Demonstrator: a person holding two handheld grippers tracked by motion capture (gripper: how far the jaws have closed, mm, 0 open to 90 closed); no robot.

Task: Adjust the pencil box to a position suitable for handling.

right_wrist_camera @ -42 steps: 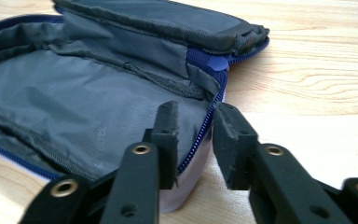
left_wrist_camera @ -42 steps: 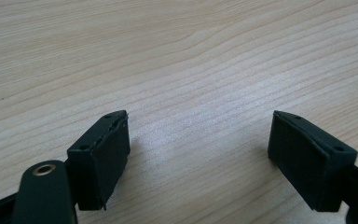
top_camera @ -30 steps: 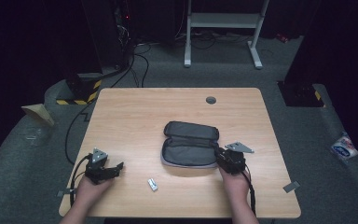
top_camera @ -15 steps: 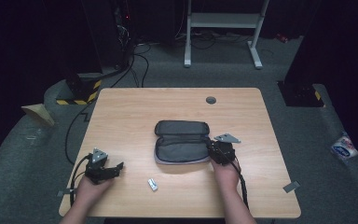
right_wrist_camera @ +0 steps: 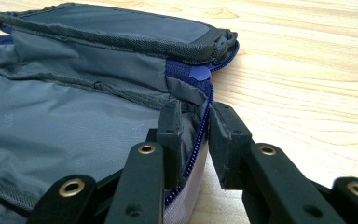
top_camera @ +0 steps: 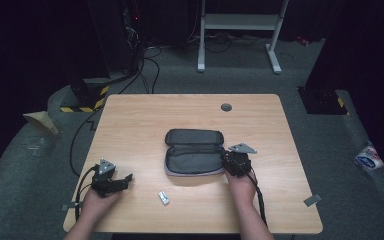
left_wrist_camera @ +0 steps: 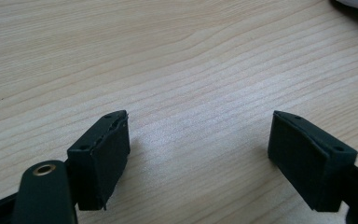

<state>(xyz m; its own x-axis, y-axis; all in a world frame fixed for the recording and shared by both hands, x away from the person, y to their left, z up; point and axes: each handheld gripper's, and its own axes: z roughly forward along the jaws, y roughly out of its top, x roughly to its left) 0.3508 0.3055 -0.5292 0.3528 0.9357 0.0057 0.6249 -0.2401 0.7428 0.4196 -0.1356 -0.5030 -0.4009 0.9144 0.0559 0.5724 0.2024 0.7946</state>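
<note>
Wooden table (top_camera: 145, 120), right gripper (right_wrist_camera: 196, 128) pinching pouch (right_wrist_camera: 74, 126) edge

High view above, facing forward-down on table (top_camera: 145, 120) — gripper views close, low, sharing its wood.

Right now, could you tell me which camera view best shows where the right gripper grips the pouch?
The right gripper view: the right gripper pinches the pouch at its zippered rim. The high view shows the whole open pouch, small.
</note>
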